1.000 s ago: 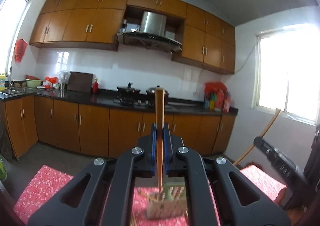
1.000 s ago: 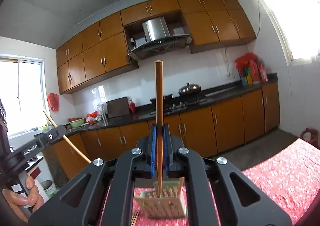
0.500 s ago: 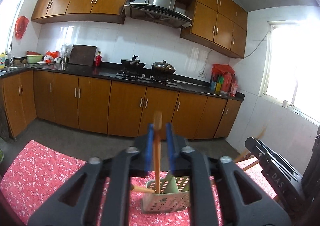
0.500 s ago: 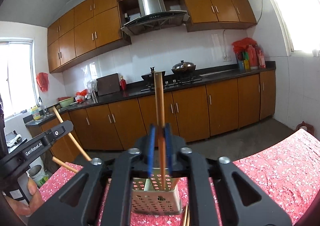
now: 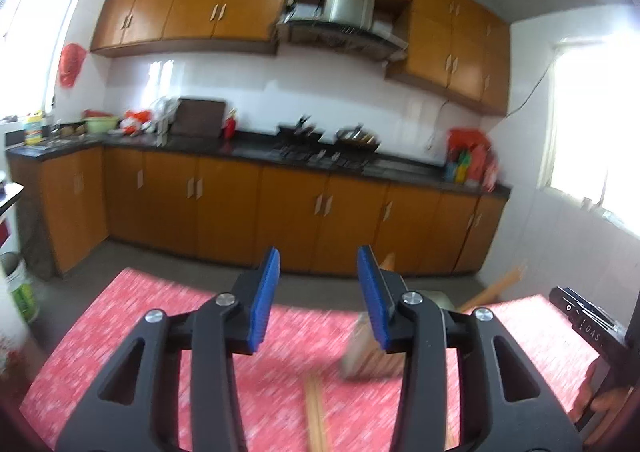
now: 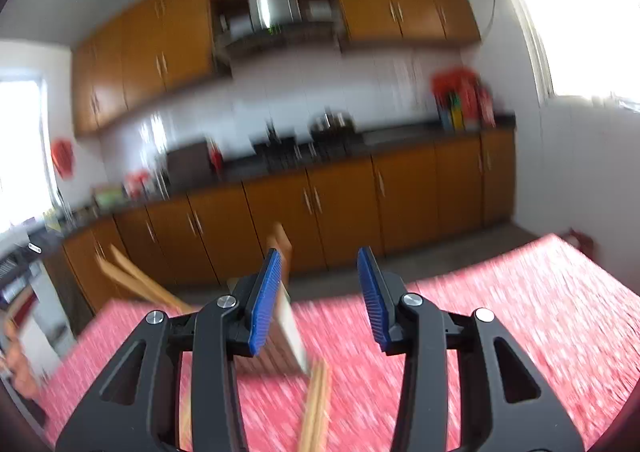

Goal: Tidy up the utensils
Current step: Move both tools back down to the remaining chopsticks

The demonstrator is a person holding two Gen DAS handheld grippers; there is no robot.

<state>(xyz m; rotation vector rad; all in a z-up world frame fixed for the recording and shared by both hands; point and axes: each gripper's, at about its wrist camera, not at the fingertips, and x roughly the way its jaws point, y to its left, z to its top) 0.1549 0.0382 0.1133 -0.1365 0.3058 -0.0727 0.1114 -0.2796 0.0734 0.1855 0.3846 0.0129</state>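
I am seeing left gripper [image 5: 318, 294] and right gripper [image 6: 320, 294] both opening, empty, above the utensil holder [image 5: 366, 362] on the red tablecloth [image 5: 132, 332].

- Left gripper [image 5: 318, 292]: jaws opening, blue pads apart, nothing between them; it points forward and slightly down.
- Right gripper [image 6: 320, 292]: jaws opening, blue pads apart, nothing gripped; it too tilts slightly down.
- In the left wrist view, the right hand [image 5: 600, 404] shows at the lower right edge, fingers wrapped on its gripper's body.
- In the right wrist view, the left hand [image 6: 18, 368] shows blurred at the left edge.
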